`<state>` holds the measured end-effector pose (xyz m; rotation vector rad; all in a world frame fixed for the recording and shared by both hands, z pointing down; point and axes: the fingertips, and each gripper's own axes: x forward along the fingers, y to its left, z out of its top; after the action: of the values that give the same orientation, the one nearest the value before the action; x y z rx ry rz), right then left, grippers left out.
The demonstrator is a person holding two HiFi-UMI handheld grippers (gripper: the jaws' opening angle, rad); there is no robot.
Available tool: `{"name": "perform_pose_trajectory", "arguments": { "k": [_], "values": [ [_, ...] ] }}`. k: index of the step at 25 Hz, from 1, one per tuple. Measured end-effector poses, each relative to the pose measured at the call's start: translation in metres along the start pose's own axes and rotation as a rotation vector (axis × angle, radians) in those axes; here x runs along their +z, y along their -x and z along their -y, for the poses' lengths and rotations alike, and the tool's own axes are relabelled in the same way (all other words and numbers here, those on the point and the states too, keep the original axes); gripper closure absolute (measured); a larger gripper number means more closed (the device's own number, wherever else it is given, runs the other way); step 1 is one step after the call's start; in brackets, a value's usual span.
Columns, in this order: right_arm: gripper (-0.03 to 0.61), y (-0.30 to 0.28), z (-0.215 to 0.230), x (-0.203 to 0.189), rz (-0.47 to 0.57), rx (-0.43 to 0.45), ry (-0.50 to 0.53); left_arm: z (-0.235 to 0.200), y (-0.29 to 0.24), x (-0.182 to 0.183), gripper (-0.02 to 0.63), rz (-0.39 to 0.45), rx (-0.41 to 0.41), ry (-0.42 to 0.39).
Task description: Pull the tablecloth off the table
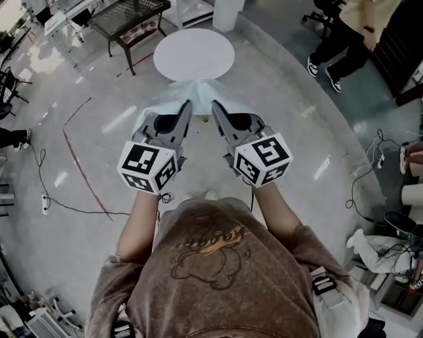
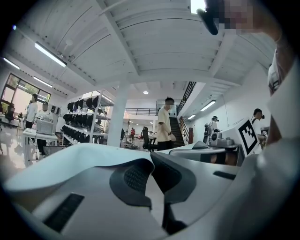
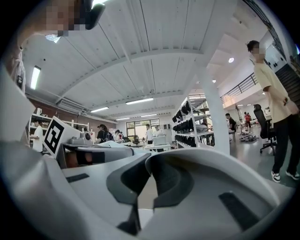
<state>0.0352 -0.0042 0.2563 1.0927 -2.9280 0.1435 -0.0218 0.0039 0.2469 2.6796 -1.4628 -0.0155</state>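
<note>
From the table [image 1: 193,39], tablecloth [image 1: 196,92] stretches toward left gripper [image 1: 187,105] and right gripper [image 1: 215,105] clamping it.

Grippers I hold: two, left gripper [image 1: 188,105] and right gripper [image 1: 214,105]
Tablecloth [image 1: 174,97]: one
Round table [image 1: 193,56]: one

Farthest ahead, a round white table [image 1: 193,56]; behind it to the left, a dark low mesh-topped table [image 1: 129,16]; off to its right, a standing person [image 1: 344,39]. Between the round table and the grippers, a pale thin tablecloth [image 1: 195,91], near edge clamped in the left gripper [image 1: 187,105] and the right gripper [image 1: 215,105], side by side
</note>
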Motion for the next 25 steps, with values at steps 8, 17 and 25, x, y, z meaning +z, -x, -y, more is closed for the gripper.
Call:
{"name": "perform_pose_trajectory", "arguments": {
  "k": [8, 17, 25],
  "values": [
    [0.568, -0.004, -0.003, -0.001, -0.033, -0.008, 0.019, 0.000, 0.002, -0.001, 0.594, -0.025, -0.003, -0.023],
    [0.568, -0.010, -0.001, -0.016, -0.069, -0.010, 0.019, -0.007, -0.003, -0.018, 0.594, -0.064, -0.004, 0.019],
    [0.568, -0.019, 0.004, -0.032, -0.091, -0.032, 0.016, -0.020, -0.009, -0.038, 0.594, -0.090, 0.014, 0.064]
  ]
}}
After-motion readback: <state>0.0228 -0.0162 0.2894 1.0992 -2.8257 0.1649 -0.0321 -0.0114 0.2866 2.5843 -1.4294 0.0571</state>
